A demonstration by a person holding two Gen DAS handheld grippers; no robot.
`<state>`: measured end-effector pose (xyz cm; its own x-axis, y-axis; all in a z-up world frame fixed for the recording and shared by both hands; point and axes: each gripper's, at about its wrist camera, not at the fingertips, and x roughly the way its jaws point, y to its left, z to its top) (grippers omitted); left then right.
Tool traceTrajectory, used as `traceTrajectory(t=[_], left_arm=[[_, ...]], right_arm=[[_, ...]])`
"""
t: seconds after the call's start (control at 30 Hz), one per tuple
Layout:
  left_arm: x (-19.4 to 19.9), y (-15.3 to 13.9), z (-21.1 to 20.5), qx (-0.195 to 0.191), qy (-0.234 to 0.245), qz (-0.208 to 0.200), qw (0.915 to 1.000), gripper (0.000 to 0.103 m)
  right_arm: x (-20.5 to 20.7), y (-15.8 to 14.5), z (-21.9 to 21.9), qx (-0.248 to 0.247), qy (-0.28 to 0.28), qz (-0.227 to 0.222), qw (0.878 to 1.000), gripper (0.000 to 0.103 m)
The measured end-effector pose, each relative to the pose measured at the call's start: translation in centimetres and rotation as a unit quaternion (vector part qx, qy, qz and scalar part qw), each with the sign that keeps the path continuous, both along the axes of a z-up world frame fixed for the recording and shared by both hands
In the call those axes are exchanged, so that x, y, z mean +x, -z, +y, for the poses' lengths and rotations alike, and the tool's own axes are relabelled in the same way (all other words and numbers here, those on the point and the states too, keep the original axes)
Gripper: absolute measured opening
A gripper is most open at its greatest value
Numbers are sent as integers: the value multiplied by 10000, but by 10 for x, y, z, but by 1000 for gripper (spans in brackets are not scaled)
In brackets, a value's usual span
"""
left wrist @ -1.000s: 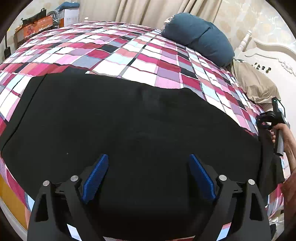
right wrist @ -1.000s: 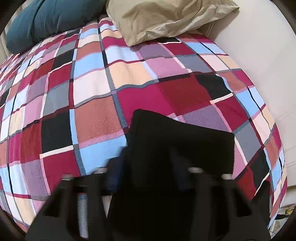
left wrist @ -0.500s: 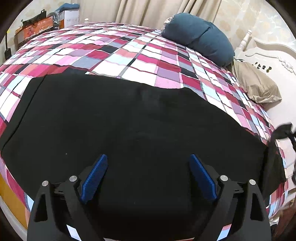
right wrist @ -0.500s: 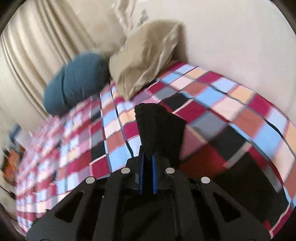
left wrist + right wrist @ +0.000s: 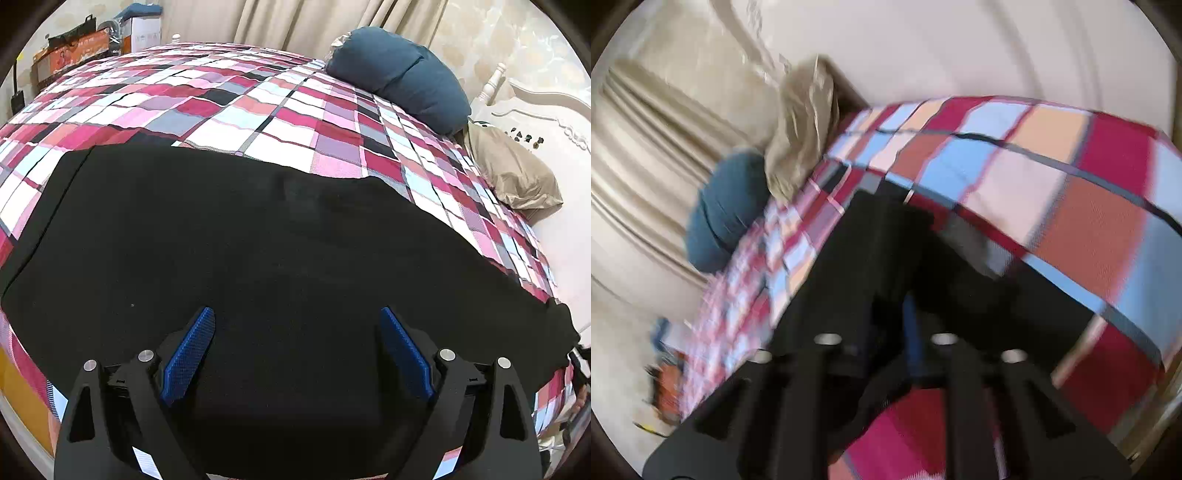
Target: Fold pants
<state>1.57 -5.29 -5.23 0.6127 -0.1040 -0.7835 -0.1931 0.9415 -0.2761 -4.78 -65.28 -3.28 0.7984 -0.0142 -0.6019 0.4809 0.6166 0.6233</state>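
Black pants [image 5: 258, 258] spread flat on plaid bed [image 5: 295, 122]; soft, limp. Left hand-held gripper [image 5: 295, 354] held wide open, empty. Right hand-held gripper [image 5: 892, 317] clamped on pants end; hem judged best grip.

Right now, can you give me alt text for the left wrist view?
Open left tongs hover over black pants spread flat across a bed with a plaid cover. A blue pillow and a tan pillow lie by the white headboard at the right.
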Motion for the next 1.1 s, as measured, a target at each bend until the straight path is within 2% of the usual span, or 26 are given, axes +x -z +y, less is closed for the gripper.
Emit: traceTrajectory(t=[0.07, 0.13, 0.23, 0.3, 0.33, 0.37, 0.4, 0.47, 0.6, 0.7, 0.77, 0.9, 1.0, 1.1], left_arm=[[0, 0, -1, 14, -18, -4, 10000, 89], [0, 0, 0, -8, -22, -12, 10000, 89], [0, 0, 1, -33, -33, -16, 10000, 89], [0, 0, 0, -25, -29, -17, 10000, 89], [0, 0, 1, -31, -28, -19, 10000, 89], [0, 0, 1, -31, -30, -16, 10000, 89], [0, 0, 1, -37, -33, -15, 10000, 89], [0, -1, 2, -113, -39, -17, 9999, 89], [-1, -2, 5, -314, -38, -28, 9995, 89], [-2, -2, 4, -346, -37, -42, 9994, 89], [-2, -2, 4, -316, -19, -47, 9995, 89], [-2, -1, 2, -250, 60, -54, 9997, 89], [-3, -1, 4, -325, 52, -65, 9994, 89], [-4, -2, 7, -459, 43, -111, 9989, 89]], right_arm=[[-33, 1, -9, 151, 577, -225, 9980, 42], [-55, 9, -19, 328, 1072, -210, 9935, 42], [-51, 27, -25, 745, 966, -197, 9923, 40], [-41, 32, -21, 822, 753, -250, 9935, 37], [-31, 36, -19, 795, 682, -236, 9942, 28], [-25, 39, -19, 821, 682, -190, 9941, 14], [-22, 42, -20, 843, 688, -178, 9939, 9], [-18, 44, -21, 844, 691, -164, 9939, 6], [-34, 32, -31, 671, 862, -332, 9935, 5], [-33, 56, -44, 1128, 749, -262, 9904, 5], [-39, 52, -45, 1104, 631, -323, 9913, 11], [-62, 16, -40, 483, 1091, -404, 9920, 15], [-57, 7, -37, 799, 727, -660, 9920, 15], [-29, 14, -29, 927, 400, -428, 9940, 15]])
